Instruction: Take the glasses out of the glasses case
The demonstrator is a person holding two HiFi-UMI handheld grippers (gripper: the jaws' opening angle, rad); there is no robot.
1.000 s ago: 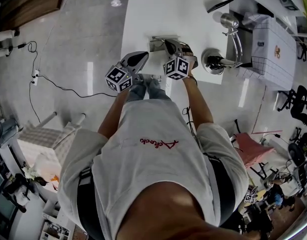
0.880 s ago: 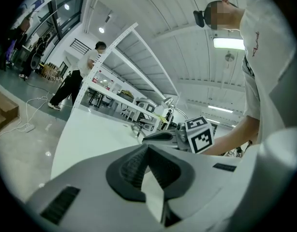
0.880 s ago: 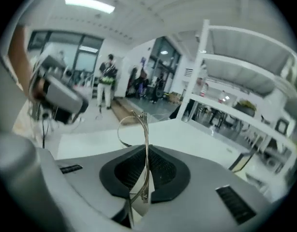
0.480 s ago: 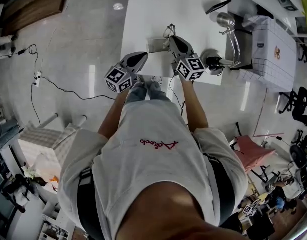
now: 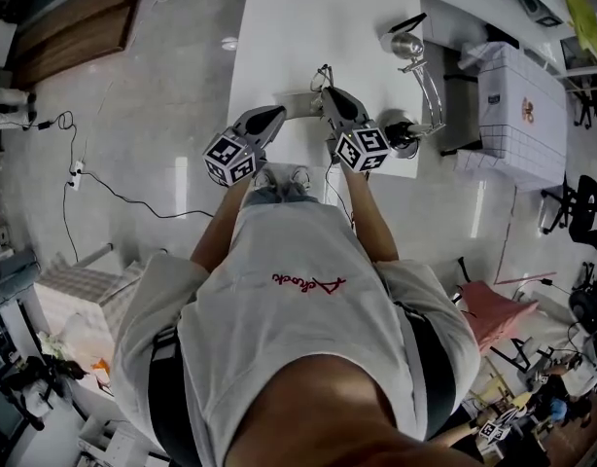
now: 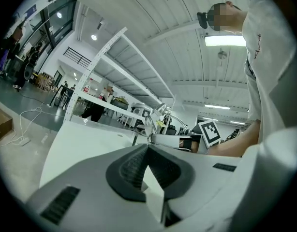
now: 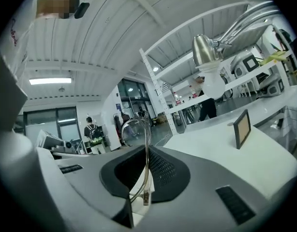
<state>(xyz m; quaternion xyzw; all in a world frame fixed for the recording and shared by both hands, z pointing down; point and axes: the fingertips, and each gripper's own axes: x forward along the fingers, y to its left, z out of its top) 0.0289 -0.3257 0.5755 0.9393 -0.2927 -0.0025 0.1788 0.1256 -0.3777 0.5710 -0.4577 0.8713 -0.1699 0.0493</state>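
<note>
My right gripper (image 5: 326, 90) is shut on the thin wire-framed glasses (image 5: 323, 74). In the right gripper view one temple arm runs between the pads and a round lens (image 7: 134, 129) stands beyond the right gripper's (image 7: 147, 151) tips. The glasses hang above the grey glasses case (image 5: 300, 105), which lies on the white table (image 5: 308, 17). My left gripper (image 5: 274, 117) is shut, its tips right at the case's near end. I cannot tell whether they pinch it. The left gripper view shows my left gripper (image 6: 147, 148), then the case (image 6: 170, 140) and glasses (image 6: 148, 123) beyond.
A chrome desk lamp has its head (image 5: 407, 45) over the table's right side and its round base (image 5: 405, 129) beside my right gripper. A small dark frame (image 7: 242, 127) stands on the table. A white box (image 5: 522, 95) sits off to the right.
My right gripper has risen off the case and rolled, bringing the glasses up with it. My left gripper has lifted slightly, and its tips now lie closer to the case.
</note>
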